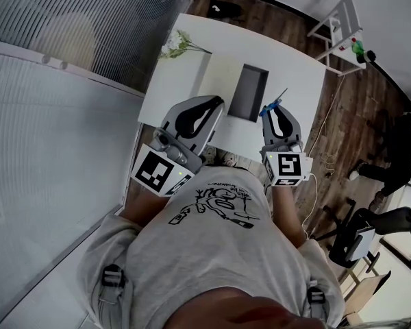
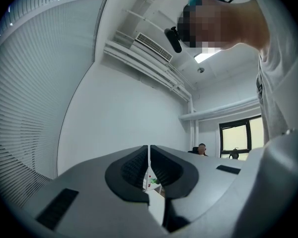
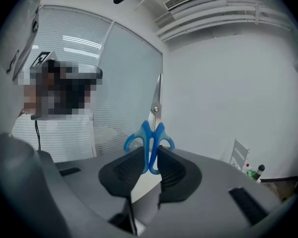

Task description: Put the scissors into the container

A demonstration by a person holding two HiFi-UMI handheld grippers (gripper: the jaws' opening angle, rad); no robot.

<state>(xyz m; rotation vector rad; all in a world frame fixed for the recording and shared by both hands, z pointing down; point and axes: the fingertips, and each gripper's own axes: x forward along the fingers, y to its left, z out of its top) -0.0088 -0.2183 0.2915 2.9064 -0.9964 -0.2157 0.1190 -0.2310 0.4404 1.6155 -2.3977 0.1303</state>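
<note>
Blue-handled scissors (image 3: 151, 133) stand upright between the pads of my right gripper (image 3: 150, 155), blades pointing up, the handles pinched. In the head view the same scissors (image 1: 275, 104) poke forward out of the right gripper (image 1: 277, 118), just right of a dark rectangular container (image 1: 249, 92) on the white table (image 1: 185, 74). My left gripper (image 1: 198, 112) hovers over the table's near edge, left of the container; in the left gripper view its jaws (image 2: 149, 165) are shut with nothing between them.
A small bunch of white flowers (image 1: 176, 44) lies at the table's far left. A white rack (image 1: 339, 27) with bottles stands beyond the table at the right. Wooden floor, a cable and a chair base (image 1: 359, 232) lie to the right.
</note>
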